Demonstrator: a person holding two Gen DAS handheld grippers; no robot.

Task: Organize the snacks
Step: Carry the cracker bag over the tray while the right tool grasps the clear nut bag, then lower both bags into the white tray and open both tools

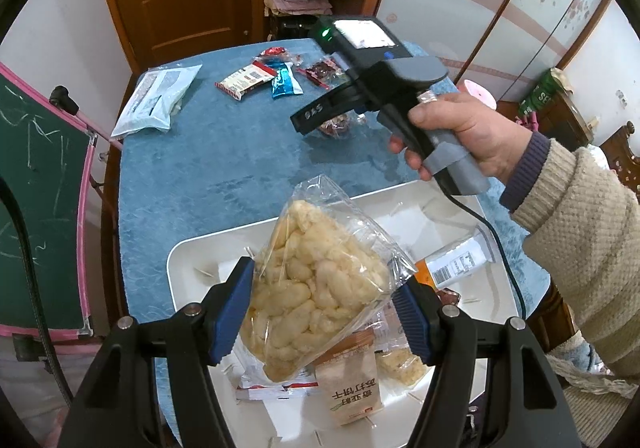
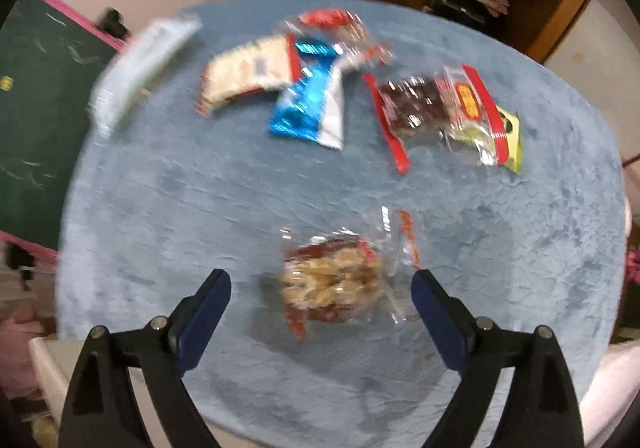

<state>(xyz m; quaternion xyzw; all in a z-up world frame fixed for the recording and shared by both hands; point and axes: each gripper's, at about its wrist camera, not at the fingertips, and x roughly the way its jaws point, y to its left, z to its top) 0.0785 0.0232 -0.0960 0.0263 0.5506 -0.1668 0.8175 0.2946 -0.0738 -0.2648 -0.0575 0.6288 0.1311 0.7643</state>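
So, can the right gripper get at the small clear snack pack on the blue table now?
Probably yes: the right gripper is open above the snack pack, with nothing between them.

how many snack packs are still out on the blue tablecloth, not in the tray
6: white bag far left, red-white pack, blue one, red-topped one behind, dark-filled pack right, nut pack nearest. Overlaps may hide more.

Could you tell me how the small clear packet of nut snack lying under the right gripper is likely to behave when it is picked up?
The nut snack packet probably crinkles and slips, since its clear wrapper looks glossy. Its loose film ends would likely flop, while the lumpy middle should stay firmer. It looks small and likely light; the right gripper has open jaws on either side of it.
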